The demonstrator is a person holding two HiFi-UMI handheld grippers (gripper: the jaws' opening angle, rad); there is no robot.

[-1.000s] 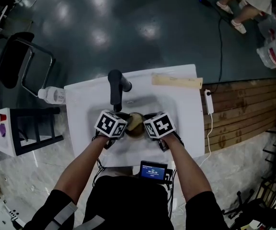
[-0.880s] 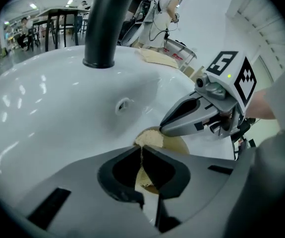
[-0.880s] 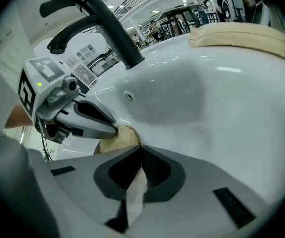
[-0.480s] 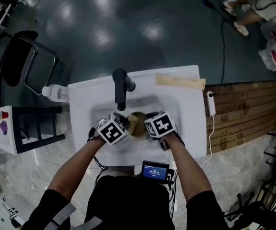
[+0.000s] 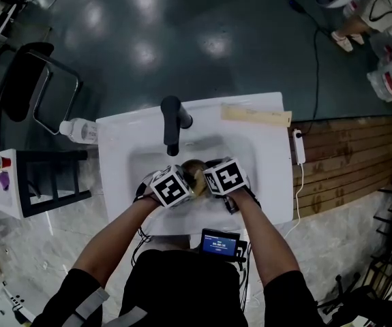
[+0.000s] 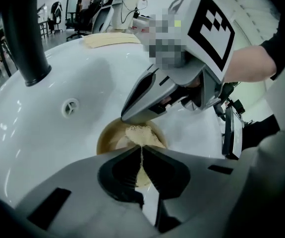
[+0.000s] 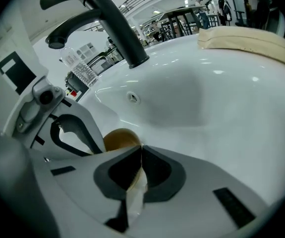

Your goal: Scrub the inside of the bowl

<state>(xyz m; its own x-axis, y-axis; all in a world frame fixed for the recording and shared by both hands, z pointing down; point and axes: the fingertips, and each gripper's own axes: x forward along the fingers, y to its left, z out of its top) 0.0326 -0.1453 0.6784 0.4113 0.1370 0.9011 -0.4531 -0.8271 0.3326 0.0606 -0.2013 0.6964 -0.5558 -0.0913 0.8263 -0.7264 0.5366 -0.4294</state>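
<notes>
Currently, left gripper [image 6: 142,157] is clamped shut on a beige scrub pad [image 6: 141,134], which is pressed inside the round brown bowl [image 6: 107,137]. Bowl rim is pinched by right gripper [image 7: 141,157]. Bowl is held toward front edge of white sink basin [image 5: 131,142], before black faucet [image 5: 171,125].

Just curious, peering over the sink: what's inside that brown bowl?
A pale scrubbing pad, pinched in the left gripper, reaches into the brown bowl. The bowl's bottom is mostly covered by the pad and jaws, so anything else there can't be seen.
</notes>
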